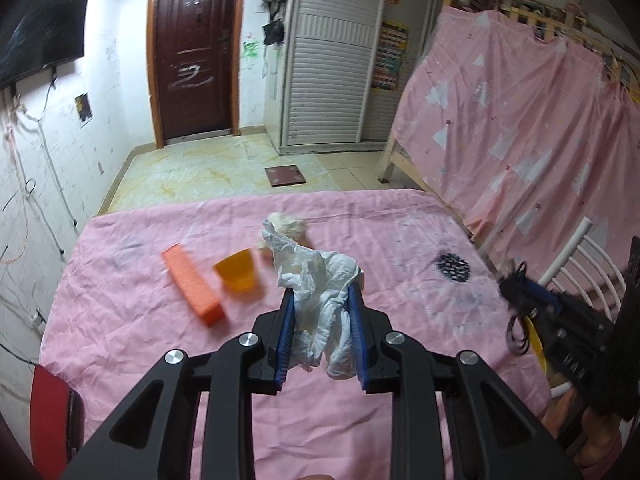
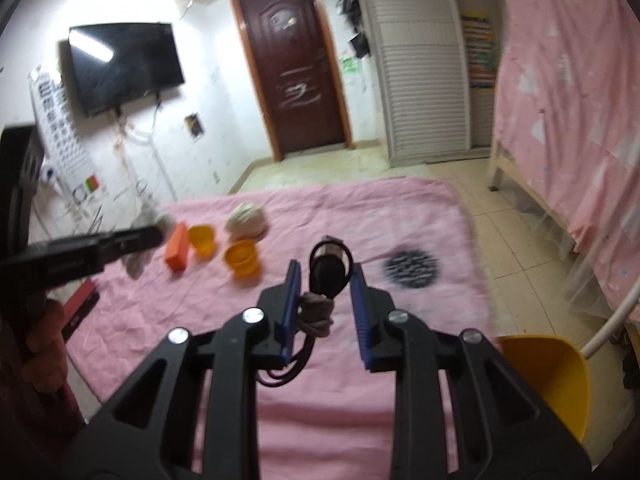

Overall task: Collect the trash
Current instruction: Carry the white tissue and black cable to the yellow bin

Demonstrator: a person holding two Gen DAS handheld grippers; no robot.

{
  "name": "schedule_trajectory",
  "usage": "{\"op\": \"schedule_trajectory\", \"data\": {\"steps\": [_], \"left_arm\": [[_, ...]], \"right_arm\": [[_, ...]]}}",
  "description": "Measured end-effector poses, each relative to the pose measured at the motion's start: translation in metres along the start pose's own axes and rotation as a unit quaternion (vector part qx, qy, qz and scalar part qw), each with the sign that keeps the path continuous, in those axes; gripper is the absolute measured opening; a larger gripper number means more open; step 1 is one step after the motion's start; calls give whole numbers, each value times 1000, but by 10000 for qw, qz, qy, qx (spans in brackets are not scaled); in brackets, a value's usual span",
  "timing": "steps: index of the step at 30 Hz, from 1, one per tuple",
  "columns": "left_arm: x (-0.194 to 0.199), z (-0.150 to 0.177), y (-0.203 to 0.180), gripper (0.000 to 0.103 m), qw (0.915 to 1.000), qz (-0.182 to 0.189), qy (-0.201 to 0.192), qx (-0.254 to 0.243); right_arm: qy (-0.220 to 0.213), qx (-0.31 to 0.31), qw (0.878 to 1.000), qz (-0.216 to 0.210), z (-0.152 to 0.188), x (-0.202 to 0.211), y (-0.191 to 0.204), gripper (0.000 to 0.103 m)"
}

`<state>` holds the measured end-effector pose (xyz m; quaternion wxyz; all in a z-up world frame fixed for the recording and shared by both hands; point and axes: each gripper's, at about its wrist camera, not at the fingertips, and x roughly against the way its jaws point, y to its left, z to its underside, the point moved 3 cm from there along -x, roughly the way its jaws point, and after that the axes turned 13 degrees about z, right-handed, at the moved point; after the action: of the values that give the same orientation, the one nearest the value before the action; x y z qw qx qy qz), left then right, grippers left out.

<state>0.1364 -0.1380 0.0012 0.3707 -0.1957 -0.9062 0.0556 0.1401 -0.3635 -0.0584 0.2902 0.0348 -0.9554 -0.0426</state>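
Left claw (image 1: pixel 322 308) is clamped narrow on a crumpled white bag (image 1: pixel 320 300), held above the pink table (image 1: pixel 140 320). Right claw (image 2: pixel 326 300) pinches a black cord bundle (image 2: pixel 328 268). Best keep both grips firm while carrying toward the yellow bin (image 2: pixel 552 376); farther off lie the orange block (image 1: pixel 192 284) and cup (image 1: pixel 238 272)

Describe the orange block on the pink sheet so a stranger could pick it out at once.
Start from the pink sheet that covers the surface in front of the dark brown door. Left of its middle lies the orange block, beside an orange cup tipped on its side. Unlike the round cups and the pale crumpled wad near it, it is a long, flat-sided rectangular bar.
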Motion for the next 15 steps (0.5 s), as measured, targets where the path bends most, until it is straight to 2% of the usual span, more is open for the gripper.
{"op": "schedule_trajectory", "data": {"steps": [5,9,15], "left_arm": [[-10,-3,-33,18,9996,112,66,-257],[-19,-9,-69,18,9982,297,90,-506],[-30,-18,-143,18,9918,747,17,-1037]], "right_arm": [[-291,-479,9981,240,-6,20,-50,23],[-606,-987,9919,529,-8,38,-91,23],[-707,-1315,9841,958,-4,48,-127,23]]}}
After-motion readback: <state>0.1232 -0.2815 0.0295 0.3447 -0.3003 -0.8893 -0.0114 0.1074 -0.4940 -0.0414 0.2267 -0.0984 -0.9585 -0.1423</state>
